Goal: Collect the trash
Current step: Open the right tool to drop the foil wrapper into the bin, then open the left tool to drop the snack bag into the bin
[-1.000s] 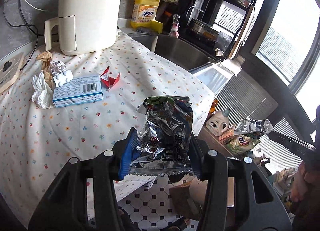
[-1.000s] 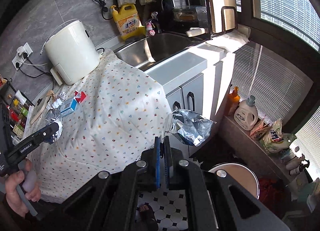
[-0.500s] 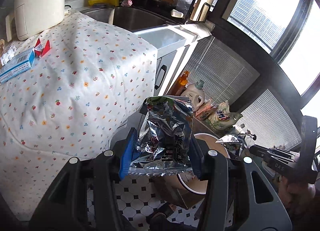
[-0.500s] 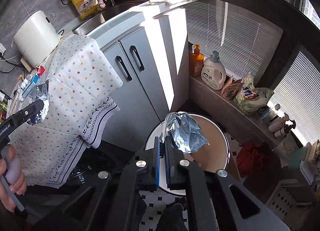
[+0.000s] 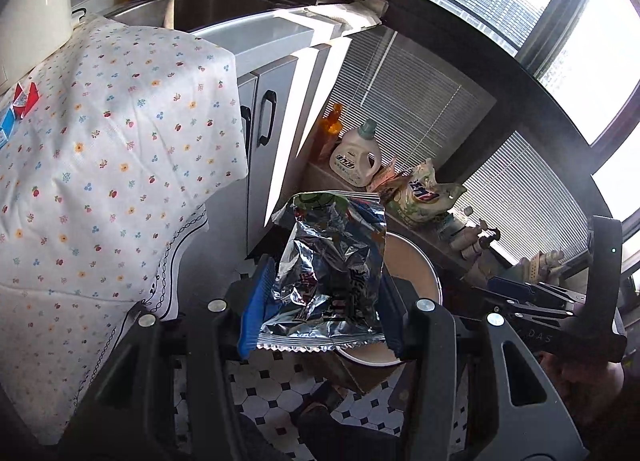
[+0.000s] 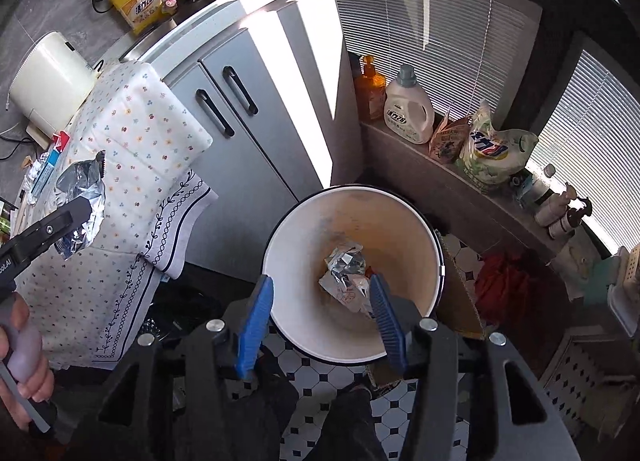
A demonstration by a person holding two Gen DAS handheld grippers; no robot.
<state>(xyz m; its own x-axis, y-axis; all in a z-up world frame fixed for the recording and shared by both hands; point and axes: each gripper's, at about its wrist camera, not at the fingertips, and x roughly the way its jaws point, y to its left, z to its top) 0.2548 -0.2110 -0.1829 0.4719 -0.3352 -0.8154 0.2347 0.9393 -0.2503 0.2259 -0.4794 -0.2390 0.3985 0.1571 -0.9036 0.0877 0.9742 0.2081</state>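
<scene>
Kitchen corner, black-and-white tiled floor (image 6: 316, 377), grey cabinet (image 6: 256, 109) under a sink counter, blinds along the window.

Table (image 5: 100, 165): covered with a white flower-print cloth, at 9 o'clock in the left wrist view; a red scrap (image 5: 25, 98) and a blue-and-white box (image 6: 48, 171) lie near its far edge.

Left tool (image 5: 320, 313): blue pads pinching a crumpled silver chip bag (image 5: 332, 273), which stands upright between them. In the right wrist view the same bag (image 6: 82, 197) hangs at 9 o'clock in front of the cloth's edge, not over the bin.

Right tool (image 6: 320, 325): pads spread wide, nothing between them, hovering over the bin.

Trash bin (image 6: 288, 245): round, white rim, tan inside, on the floor beside the cabinet. A crumpled foil wrapper (image 6: 346, 275) lies on its bottom, near the right-hand pad.

Ledge at 2 o'clock: orange bottle (image 6: 370, 87), white detergent jug (image 6: 408, 109), green-and-white refill pouch (image 6: 490, 149).

Counter at 11 o'clock: yellow dish-soap jug (image 6: 138, 1), white appliance (image 6: 50, 81).
</scene>
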